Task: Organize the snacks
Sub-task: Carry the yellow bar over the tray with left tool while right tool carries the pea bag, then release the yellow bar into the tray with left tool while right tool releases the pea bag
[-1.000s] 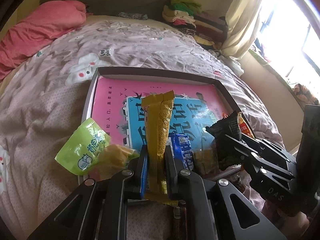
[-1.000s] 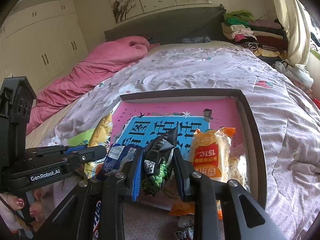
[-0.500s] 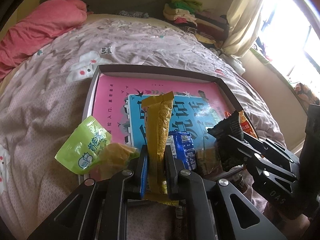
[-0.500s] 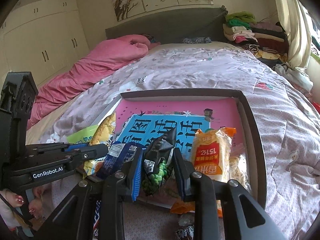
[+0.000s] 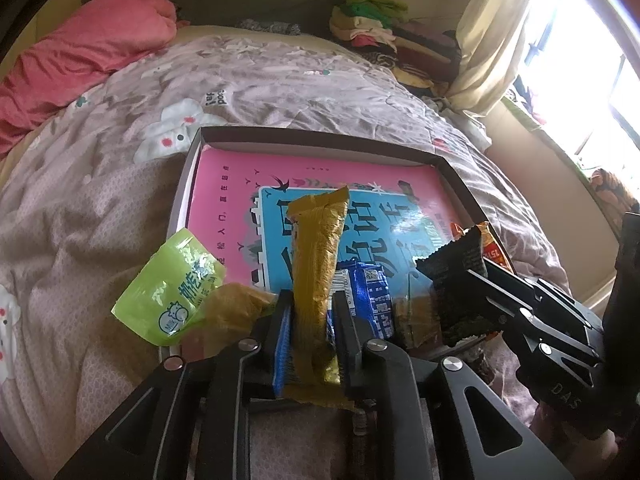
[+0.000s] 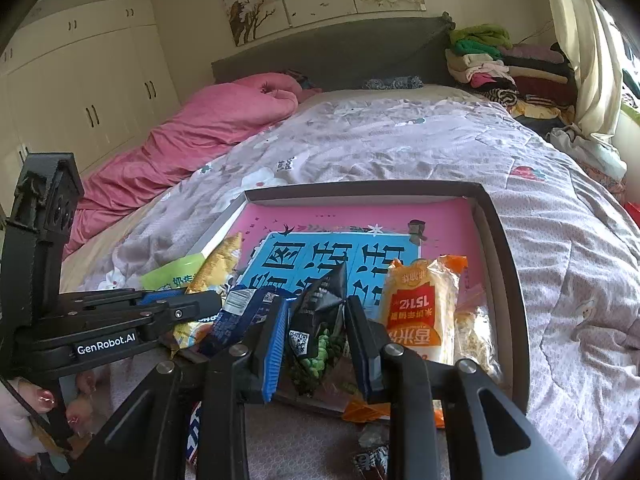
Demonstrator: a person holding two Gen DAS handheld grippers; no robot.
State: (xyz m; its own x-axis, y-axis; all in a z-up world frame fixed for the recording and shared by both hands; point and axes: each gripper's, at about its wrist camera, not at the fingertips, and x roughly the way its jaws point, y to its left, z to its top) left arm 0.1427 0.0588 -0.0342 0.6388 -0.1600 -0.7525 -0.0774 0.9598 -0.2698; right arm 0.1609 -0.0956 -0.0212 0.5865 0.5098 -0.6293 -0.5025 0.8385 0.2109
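my left gripper (image 5: 310, 330) has a long, crinkled gold snack packet (image 5: 318, 264) standing upright between its pads over the 6 o'clock edge of the shallow box (image 5: 320, 140). the jaws have just eased apart slightly, and the packet now leans on the right pad. my right gripper (image 6: 318, 340) is clamped on a black green-pea packet (image 6: 320, 320), as before. neither hand has shifted.

"GenRobot.AI" stands on the left gripper (image 6: 188, 308); "DAS" on the right gripper (image 5: 464, 292); "MILK" on the green packet (image 5: 172, 292).
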